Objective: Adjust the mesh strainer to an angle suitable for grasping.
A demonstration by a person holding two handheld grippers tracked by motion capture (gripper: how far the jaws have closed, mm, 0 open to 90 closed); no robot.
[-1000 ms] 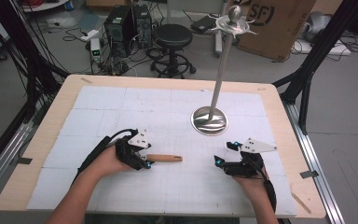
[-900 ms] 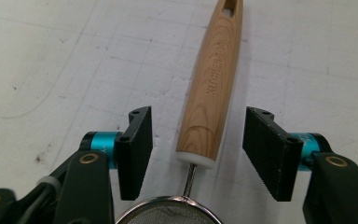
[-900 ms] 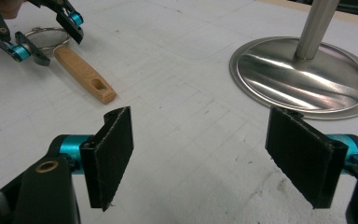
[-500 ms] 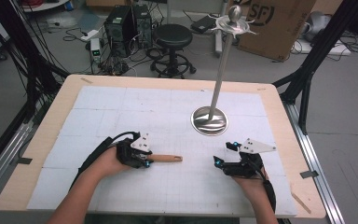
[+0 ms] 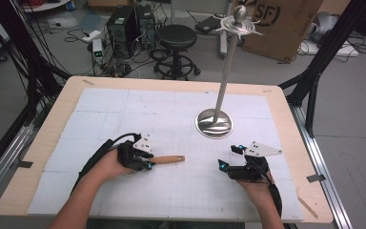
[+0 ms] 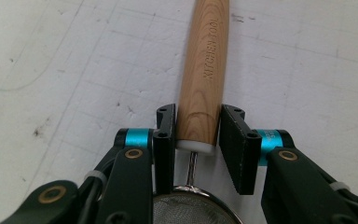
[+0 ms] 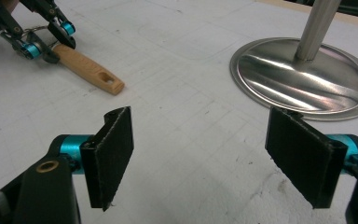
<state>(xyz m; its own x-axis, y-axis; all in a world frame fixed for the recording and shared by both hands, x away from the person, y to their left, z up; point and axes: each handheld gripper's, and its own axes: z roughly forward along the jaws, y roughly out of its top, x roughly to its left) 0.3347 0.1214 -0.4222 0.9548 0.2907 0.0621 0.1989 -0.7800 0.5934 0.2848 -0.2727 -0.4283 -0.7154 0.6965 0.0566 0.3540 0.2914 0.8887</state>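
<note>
The left tongs [image 6: 196, 133] close on the strainer's wooden handle [image 6: 204, 70], still flat on the table [image 5: 124, 109]; hanging it on the stand [image 5: 214, 123] remains. Beside that stand, the right tongs [image 7: 209, 158] gape empty.

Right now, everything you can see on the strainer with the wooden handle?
The strainer lies flat on the white table cover. It has a round, light wooden handle stamped KITCHEN TOOL, a white collar, a thin wire neck and a fine metal mesh bowl, mostly hidden. A hanging hole pierces the handle's far end. The left gripper brackets the handle near the collar; firm contact is unclear.
</note>
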